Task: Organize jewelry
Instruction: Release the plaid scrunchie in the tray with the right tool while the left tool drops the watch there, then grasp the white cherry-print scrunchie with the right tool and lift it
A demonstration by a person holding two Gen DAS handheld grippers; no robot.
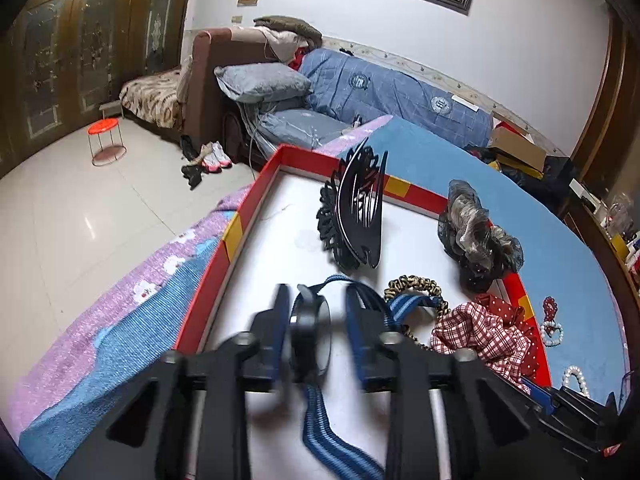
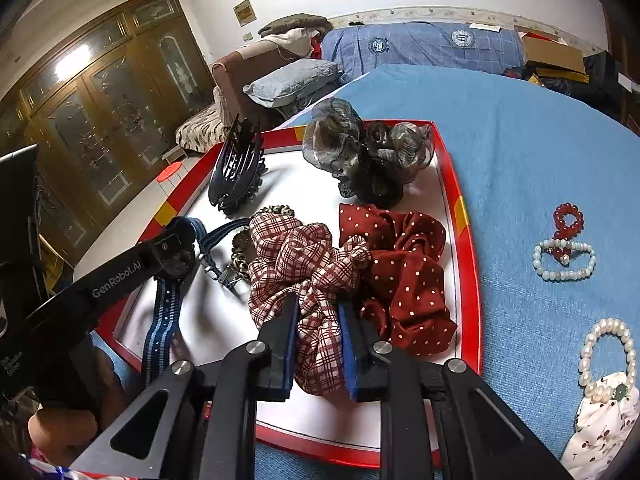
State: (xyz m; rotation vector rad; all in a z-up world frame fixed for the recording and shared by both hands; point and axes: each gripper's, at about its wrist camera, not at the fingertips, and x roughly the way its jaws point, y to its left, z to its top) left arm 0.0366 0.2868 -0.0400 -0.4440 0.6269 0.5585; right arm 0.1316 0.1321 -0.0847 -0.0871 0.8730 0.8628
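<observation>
A red-rimmed white tray (image 2: 460, 208) lies on the blue blanket. My left gripper (image 1: 316, 316) is low over the tray, its jaws apart around a watch with a blue striped strap (image 1: 316, 420); the watch face sits between the fingers, and whether they press it I cannot tell. In the right wrist view the left gripper (image 2: 180, 248) is at the tray's left side over the strap (image 2: 160, 332). My right gripper (image 2: 318, 332) is open above a red-and-white plaid scrunchie (image 2: 304, 272), which lies between the fingers.
In the tray: a black hair claw (image 2: 236, 176), a grey organza scrunchie (image 2: 360, 152), a dark red dotted scrunchie (image 2: 404, 272), a leopard hair tie (image 1: 416, 284). On the blanket right of the tray: a red bead bracelet (image 2: 568, 220), pearl bracelets (image 2: 564, 260), a floral pouch (image 2: 604, 428).
</observation>
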